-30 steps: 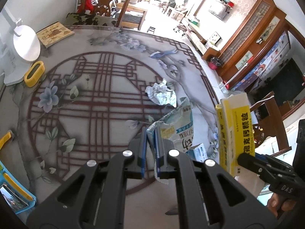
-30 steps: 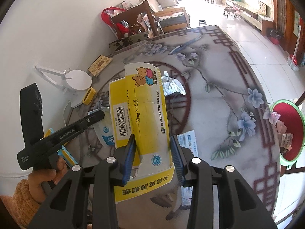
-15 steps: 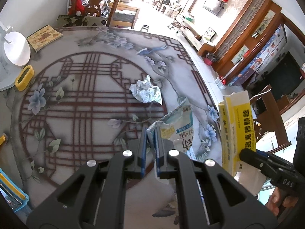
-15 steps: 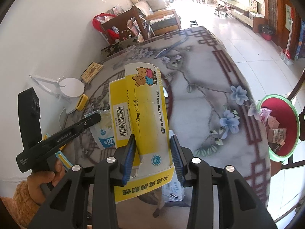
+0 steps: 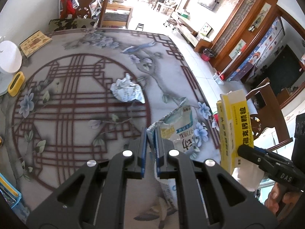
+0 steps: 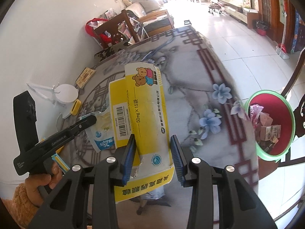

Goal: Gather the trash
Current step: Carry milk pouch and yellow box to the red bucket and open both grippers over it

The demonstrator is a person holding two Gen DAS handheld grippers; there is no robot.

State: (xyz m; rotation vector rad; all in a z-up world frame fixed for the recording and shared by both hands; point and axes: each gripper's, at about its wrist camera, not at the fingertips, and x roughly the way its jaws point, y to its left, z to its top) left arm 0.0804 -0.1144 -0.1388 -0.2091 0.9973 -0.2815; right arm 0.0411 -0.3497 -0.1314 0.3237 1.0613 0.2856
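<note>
At nine o'clock in our left wrist view sits a yellow holder [image 5: 16, 81] beside a white round base [image 5: 9, 57], both on the patterned table [image 5: 66, 99]. Toward the centre a crumpled paper wad [image 5: 126, 91] lies alone on the tabletop. At six o'clock our left gripper [image 5: 151, 133] pinches the torn edge of a white-and-blue wrapper [image 5: 181, 126], jaws pressed nearly together on it. At three o'clock stands the yellow box [image 5: 235, 126].

In our right wrist view, the hand [image 6: 41, 181] on the left tool shows at eight o'clock. At the centre our right gripper [image 6: 152, 143] clamps the yellow box upright. At three o'clock the red bin [image 6: 270, 127], green-rimmed, holds scraps beyond the table edge.
</note>
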